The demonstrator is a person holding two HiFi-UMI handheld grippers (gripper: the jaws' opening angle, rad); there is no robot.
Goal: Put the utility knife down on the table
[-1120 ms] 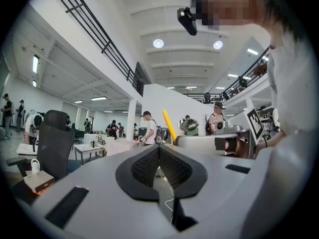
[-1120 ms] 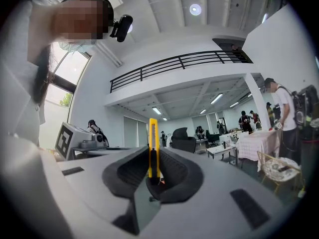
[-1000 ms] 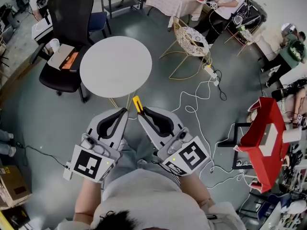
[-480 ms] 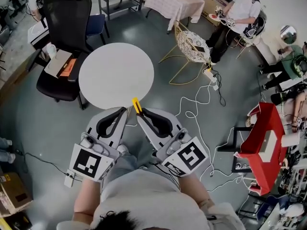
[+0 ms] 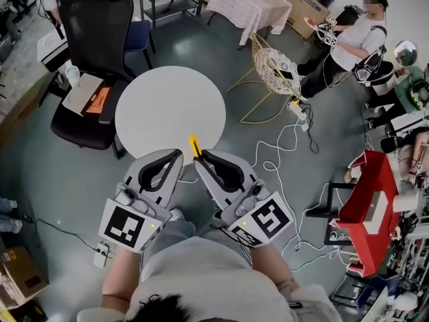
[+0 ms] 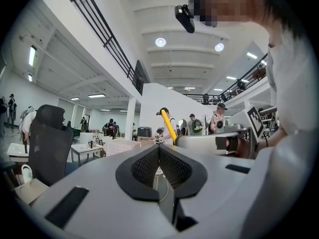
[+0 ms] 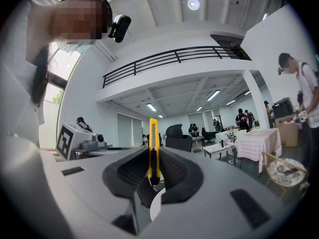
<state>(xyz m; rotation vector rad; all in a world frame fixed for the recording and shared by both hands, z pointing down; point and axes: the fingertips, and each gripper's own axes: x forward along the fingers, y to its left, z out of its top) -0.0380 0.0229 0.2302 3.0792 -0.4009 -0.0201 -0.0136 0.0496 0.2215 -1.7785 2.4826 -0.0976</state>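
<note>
Two grippers were held close together in front of the person's body, just short of the round white table [image 5: 167, 106]. The right gripper [image 5: 200, 157] was clamped on the yellow utility knife [image 5: 194, 144]. Its jaws pressed on either side of the knife's lower end, so most of the knife stuck out past the jaw tips. In the head view the far end of the knife lined up with the table's near rim, but how high it sat above the top could not be told. The left gripper [image 5: 177, 155] had its jaws pressed together with nothing between them.

The step in hand looked like the carry to the table. To do it well, the right gripper would likely need to go forward until the whole knife was over bare tabletop, well in from the rim. It could then tilt and come down so the knife's long side met the surface. Only then should the jaws part, and the gripper draw straight back along the knife's line without nudging it. The left gripper had no part to play and would best keep to its own side. Whether the blade was out could not be seen.
</note>
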